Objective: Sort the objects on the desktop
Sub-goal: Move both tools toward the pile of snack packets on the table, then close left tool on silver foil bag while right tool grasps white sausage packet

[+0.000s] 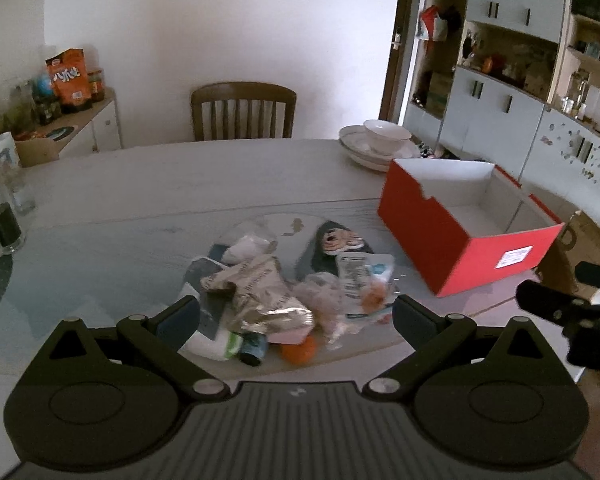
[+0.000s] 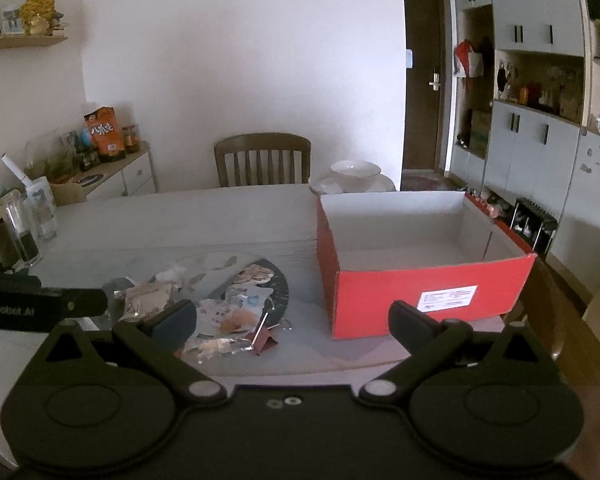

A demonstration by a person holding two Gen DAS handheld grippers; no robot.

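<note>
Clutter [image 1: 268, 292] hides binder clip [image 2: 266, 340], visible only from right wrist.

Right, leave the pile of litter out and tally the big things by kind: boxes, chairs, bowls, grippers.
Boxes: 1, the red box, open-topped and empty
Chairs: 1, the wooden chair at the table's far side
Bowls: 1, the white bowl on stacked plates
Grippers: 2, the left gripper and the right gripper, fingers wide apart
Total: 5
</note>
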